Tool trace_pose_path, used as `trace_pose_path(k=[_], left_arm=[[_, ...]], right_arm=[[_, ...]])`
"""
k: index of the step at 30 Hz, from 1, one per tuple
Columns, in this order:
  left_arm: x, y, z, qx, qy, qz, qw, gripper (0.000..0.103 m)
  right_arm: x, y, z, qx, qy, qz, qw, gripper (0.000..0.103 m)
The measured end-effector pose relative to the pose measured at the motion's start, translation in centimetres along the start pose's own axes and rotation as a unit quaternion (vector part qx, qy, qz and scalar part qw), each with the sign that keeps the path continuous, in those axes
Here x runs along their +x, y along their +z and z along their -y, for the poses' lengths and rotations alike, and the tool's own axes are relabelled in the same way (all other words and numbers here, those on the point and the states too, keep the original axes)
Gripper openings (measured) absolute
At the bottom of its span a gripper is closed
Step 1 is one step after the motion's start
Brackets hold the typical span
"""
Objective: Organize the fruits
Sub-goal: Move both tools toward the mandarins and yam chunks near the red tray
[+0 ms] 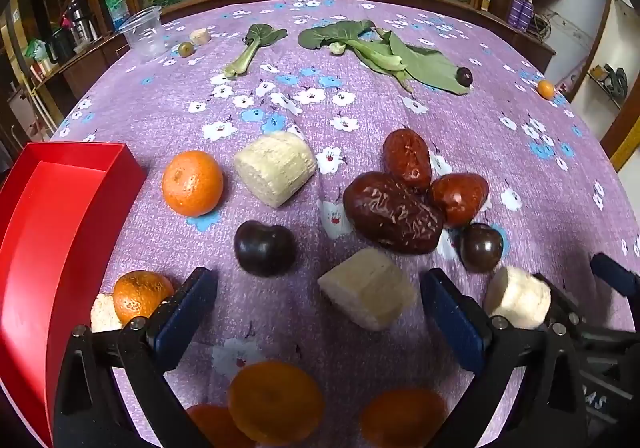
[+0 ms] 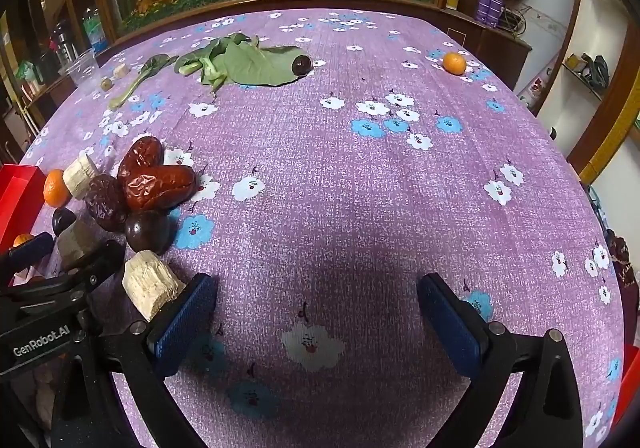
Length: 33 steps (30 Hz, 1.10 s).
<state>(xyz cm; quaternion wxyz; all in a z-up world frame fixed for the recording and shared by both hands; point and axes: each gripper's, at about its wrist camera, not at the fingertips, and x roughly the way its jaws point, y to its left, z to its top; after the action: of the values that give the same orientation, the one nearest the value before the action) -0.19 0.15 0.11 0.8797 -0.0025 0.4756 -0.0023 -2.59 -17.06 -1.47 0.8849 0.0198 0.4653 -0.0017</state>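
My left gripper (image 1: 318, 308) is open and empty, low over a cluster of fruit: a pale cane piece (image 1: 366, 288) lies between its fingers, a dark plum (image 1: 264, 247) just ahead, three red dates (image 1: 394, 212), an orange (image 1: 192, 183) and another cane piece (image 1: 276, 167). A red box (image 1: 48, 232) stands at the left. My right gripper (image 2: 318, 312) is open and empty over bare cloth, to the right of the cluster. The dates (image 2: 158, 184) and a cane piece (image 2: 150, 284) show at its left. A lone orange (image 2: 454, 63) sits far right.
Green leaves (image 1: 384, 52) with a dark plum (image 1: 464, 76) lie at the back. A plastic cup (image 1: 144, 33), a small green fruit (image 1: 185, 49) and a cane piece (image 1: 199, 36) stand at the back left. More oranges (image 1: 276, 404) lie under the left gripper.
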Motion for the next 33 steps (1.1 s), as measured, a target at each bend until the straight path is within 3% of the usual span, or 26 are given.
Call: trace_pose_path(k=[3,11,23,28,33], left_arm=[[-1.5,-0.5,-0.9,-0.016,-0.026,0.006,0.9995,0.097],[-7.4,-2.4,-3.2,-0.044,-0.06,0.073,0.9945,0.097],[-12.3,-4.2,-4.6,-0.017,-0.036,0.113,0.9928,0.097],[-14.0,-4.7,-5.4,-0.026,-0.028,0.14,0.9895,0.097],[-15.8,-5.0,-6.3,-0.034,-0.008,0.177,0.9836,0.097]], right_arm=[[-0.4,-0.4,-0.3,0.001,-0.002,0.0,1.0,0.103],[-1.1,-0.5,-0.2,0.017,-0.014,0.02,1.0,0.102],[-9.1,-2.2,-2.2,0.036,-0.001,0.112,0.993,0.102],[-11.8,-3.2,-4.6,-0.006,-0.024,0.182,0.983,0.103],[-13.0,-4.1,-7.1,-0.049,-0.047,0.205,0.977,0.103]])
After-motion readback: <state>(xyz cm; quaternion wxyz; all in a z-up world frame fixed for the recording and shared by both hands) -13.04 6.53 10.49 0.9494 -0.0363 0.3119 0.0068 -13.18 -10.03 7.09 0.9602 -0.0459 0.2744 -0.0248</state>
